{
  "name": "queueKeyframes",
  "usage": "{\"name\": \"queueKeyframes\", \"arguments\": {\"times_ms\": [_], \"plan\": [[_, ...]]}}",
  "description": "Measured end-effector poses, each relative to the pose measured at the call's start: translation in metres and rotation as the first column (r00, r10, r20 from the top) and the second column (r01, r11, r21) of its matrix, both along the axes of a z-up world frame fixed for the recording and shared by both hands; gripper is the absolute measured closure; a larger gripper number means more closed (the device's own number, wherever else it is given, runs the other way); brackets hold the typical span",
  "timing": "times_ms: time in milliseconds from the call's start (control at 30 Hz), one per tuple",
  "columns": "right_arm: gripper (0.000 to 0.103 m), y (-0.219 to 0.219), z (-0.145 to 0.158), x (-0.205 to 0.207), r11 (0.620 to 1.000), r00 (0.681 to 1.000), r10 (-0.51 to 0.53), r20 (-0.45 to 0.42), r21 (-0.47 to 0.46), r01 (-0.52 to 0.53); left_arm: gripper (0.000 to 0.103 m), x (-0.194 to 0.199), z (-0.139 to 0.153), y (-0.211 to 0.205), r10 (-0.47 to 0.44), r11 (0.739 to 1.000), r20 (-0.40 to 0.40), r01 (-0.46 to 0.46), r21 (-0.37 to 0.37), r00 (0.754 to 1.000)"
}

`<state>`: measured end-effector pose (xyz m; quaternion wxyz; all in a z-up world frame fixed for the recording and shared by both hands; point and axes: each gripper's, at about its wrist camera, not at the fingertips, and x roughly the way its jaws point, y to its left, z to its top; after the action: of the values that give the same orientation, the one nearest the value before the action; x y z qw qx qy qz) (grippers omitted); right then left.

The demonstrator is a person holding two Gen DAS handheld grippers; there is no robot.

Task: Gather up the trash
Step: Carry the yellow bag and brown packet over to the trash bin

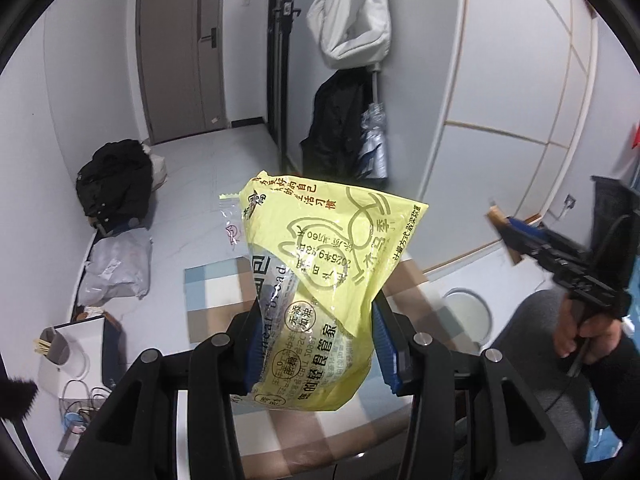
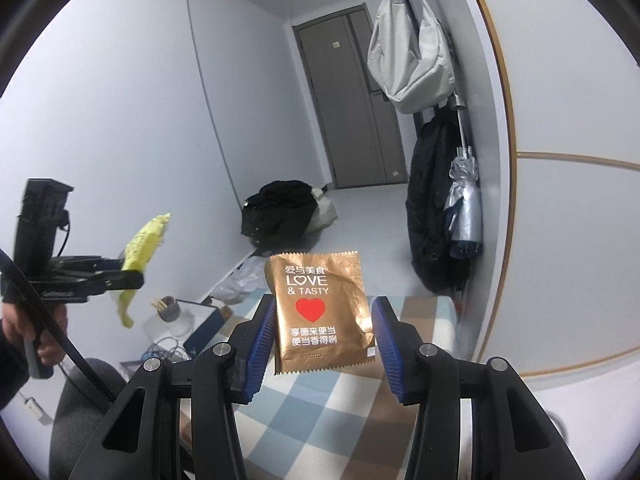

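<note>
My left gripper (image 1: 316, 350) is shut on a yellow and clear bread wrapper (image 1: 320, 280) and holds it up in the air above a checked table. The wrapper also shows in the right wrist view (image 2: 140, 252), held by the left gripper (image 2: 120, 276). My right gripper (image 2: 320, 340) is shut on a gold "Love & Tasty" sachet (image 2: 320, 312), which stands upright between the blue pads (image 2: 256, 344). In the left wrist view the right gripper (image 1: 500, 220) is at the far right, its sachet seen edge-on.
A checked blue, white and brown tablecloth (image 2: 360, 412) lies below both grippers. A white bin (image 1: 468, 316) stands on the floor to the right. Bags and black clothes (image 1: 116, 188) lie along the left wall. A coat and an umbrella (image 2: 464, 200) hang at the right.
</note>
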<state>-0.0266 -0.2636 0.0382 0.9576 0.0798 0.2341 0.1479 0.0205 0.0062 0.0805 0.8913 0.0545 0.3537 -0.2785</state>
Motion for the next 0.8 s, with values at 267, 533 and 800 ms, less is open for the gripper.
{"name": "queueKeyframes", "arguments": {"times_ms": [267,533,800], "plan": [[0.056,-0.016,0.012,-0.016,0.999,0.998,-0.053,0.024,-0.001,0.053,0.062,-0.016,0.021,-0.039,-0.065,0.987,0.024,0.067,-0.146,0.998],[0.056,-0.068,0.042,-0.038,0.985,0.983,-0.172,0.07,-0.004,0.173,0.062,0.006,0.038,-0.11,-0.152,0.96,0.011,0.151,-0.234,0.988],[0.056,-0.152,0.051,-0.047,0.941,0.94,-0.338,0.039,-0.019,0.339,0.062,0.023,0.018,-0.21,-0.28,0.943,-0.072,0.26,-0.208,0.957]]}}
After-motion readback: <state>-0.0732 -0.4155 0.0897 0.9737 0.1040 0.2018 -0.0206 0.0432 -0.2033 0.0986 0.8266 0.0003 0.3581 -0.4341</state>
